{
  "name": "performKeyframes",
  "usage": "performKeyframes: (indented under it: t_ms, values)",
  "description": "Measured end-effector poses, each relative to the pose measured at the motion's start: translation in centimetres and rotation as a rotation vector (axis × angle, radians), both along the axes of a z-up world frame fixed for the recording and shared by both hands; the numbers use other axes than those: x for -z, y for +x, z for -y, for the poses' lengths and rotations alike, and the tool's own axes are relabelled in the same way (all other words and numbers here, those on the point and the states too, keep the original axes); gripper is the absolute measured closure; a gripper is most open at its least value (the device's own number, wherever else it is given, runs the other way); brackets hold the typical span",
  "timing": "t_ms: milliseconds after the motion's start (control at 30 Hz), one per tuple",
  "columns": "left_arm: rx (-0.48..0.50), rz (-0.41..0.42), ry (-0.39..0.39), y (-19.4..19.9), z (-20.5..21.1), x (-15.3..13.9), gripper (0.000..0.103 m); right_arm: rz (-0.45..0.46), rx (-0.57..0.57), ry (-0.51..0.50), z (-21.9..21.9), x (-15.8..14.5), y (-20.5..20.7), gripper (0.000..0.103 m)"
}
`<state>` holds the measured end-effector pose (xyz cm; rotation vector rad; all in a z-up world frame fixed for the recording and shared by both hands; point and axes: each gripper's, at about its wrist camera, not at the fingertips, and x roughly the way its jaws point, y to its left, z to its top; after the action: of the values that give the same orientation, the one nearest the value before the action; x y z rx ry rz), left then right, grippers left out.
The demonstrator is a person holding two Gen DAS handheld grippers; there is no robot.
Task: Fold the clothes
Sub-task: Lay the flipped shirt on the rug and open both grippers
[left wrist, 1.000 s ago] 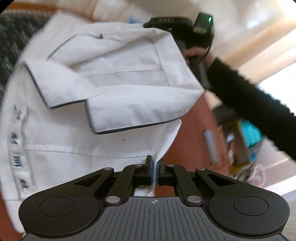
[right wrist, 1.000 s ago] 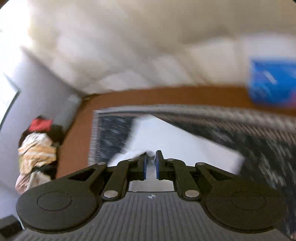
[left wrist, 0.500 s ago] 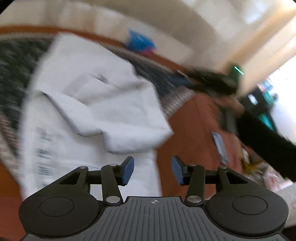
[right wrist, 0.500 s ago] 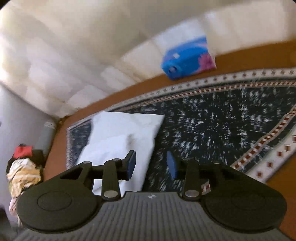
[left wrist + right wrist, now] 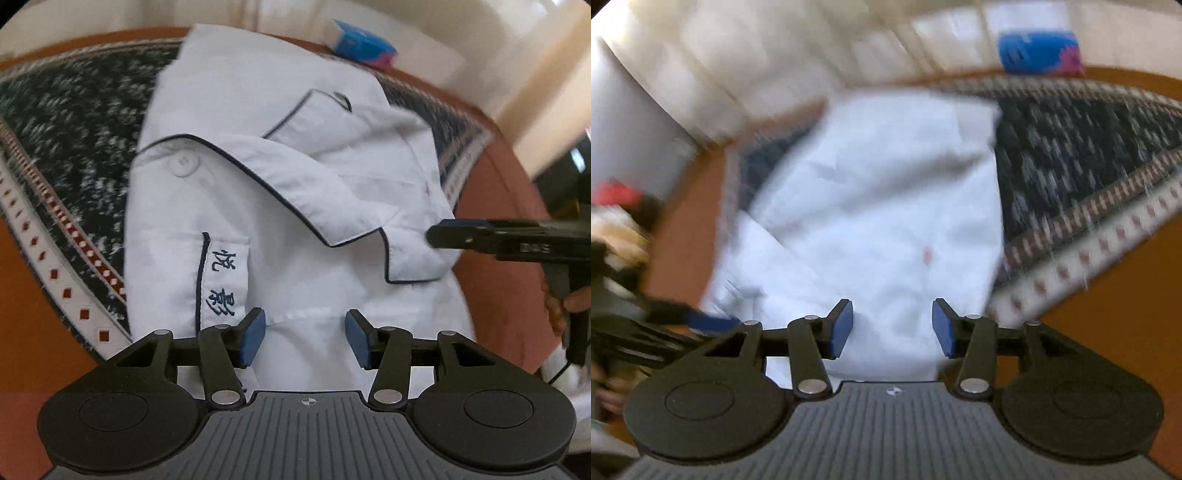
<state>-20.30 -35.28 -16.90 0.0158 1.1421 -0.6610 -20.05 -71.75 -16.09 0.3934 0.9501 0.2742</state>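
The white shirt [image 5: 280,206] lay partly folded on the rug [image 5: 74,155]. Both the left gripper [image 5: 304,338] and right gripper [image 5: 892,328] hovered over it, jaws apart and empty, perhaps to take another edge.

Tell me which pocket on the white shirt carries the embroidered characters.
The pocket nearest the left gripper, with dark blue characters beside its piped edge. The other pocket, farther up the white shirt, is plain.

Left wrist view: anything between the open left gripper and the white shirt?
Nothing visible. The left gripper is open directly over the white shirt, which lies on the patterned rug. The right gripper comes in at the shirt's right edge, off to the side rather than in the path.
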Motion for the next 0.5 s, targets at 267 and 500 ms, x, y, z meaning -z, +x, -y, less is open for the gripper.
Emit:
performKeyframes:
  t_ms: [267, 500]
  values:
    - [0.127, -0.026, -0.188, 2.8, -4.8, -2.5, 0.034, 0.008, 0.12, -0.13, -5.7, -2.0, -3.1, 0.048]
    - [0.178, 0.053, -0.204, 8.6, -5.5, -3.2, 0.031, 0.036, 0.189, -0.195, -14.1, -2.5, -6.4, 0.045]
